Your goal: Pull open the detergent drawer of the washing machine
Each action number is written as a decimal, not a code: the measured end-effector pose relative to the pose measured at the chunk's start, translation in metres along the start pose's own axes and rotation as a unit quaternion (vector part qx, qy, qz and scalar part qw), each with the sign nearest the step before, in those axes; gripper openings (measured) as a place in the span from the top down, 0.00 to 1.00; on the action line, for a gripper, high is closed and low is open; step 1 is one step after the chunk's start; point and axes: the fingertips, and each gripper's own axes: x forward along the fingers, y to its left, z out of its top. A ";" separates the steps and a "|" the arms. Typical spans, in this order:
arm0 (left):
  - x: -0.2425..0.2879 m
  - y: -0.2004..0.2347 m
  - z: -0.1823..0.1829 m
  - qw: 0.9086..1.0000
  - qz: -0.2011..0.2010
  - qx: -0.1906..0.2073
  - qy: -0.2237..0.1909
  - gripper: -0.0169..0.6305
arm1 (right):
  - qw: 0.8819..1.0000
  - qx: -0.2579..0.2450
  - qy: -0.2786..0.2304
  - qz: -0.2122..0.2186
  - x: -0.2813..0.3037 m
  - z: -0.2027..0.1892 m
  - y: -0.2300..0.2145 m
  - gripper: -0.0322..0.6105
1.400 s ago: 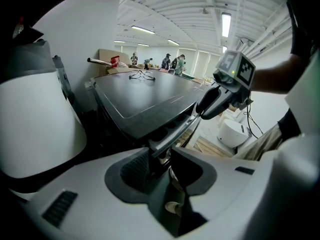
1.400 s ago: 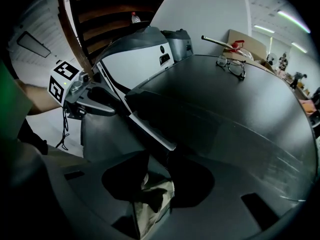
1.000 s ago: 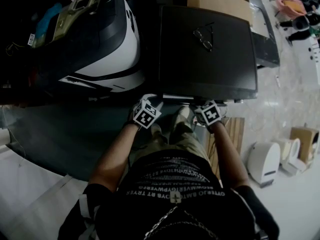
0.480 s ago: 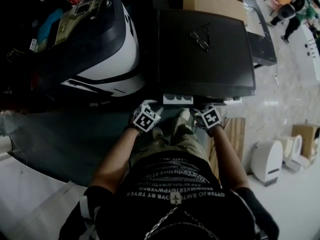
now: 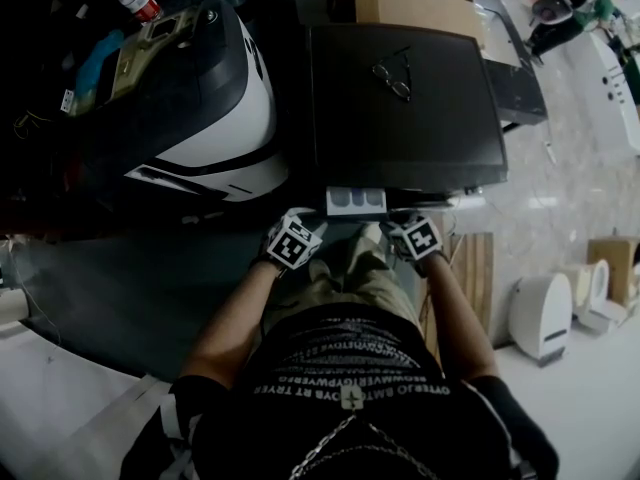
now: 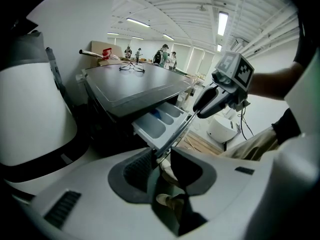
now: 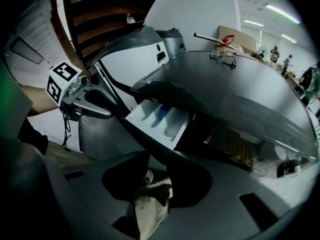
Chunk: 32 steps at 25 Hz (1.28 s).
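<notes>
washing machine (image 5: 400, 108), dark matte flat top | detergent drawer (image 5: 355, 200), pale moulded plastic, troughed, standing out toward 6 o'clock | left gripper (image 6: 161, 157), drawer's 8 o'clock, jaws nipped on its thin front lip | right gripper (image 7: 159, 167), 4 o'clock, jaws narrowly parted, hold unclear

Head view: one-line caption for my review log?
From above: left tongs and right tongs hold the front of the detergent drawer, pulled partly out of the dark washing machine.

Floor (image 5: 590, 168) pale, glossy, right of the right hand-held gripper (image 5: 405, 226); wooden slats (image 5: 470, 268) lie on it just beside that hand-held gripper. White wall (image 6: 75, 24) ahead-left. Ceiling (image 6: 165, 4) white, beamed; strip lights (image 6: 222, 23) lit. Cardboard box (image 5: 405, 3) well beyond
</notes>
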 end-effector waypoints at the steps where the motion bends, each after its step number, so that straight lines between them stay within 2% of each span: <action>1: 0.000 -0.001 -0.001 1.000 0.000 0.002 0.001 0.79 | 1.000 0.001 0.000 -0.001 -0.001 -0.001 0.001 0.77; 10: -0.001 -0.017 -0.014 1.000 -0.010 0.009 0.010 0.79 | 1.000 0.011 0.001 0.005 -0.004 -0.015 0.011 0.77; 15: -0.012 -0.023 -0.003 1.000 -0.011 0.029 -0.001 0.79 | 1.000 0.012 0.004 0.007 -0.004 -0.022 0.016 0.77; 32: -0.015 -0.047 -0.026 0.999 -0.027 0.042 0.016 0.79 | 1.000 0.023 0.017 0.011 -0.008 -0.051 0.029 0.77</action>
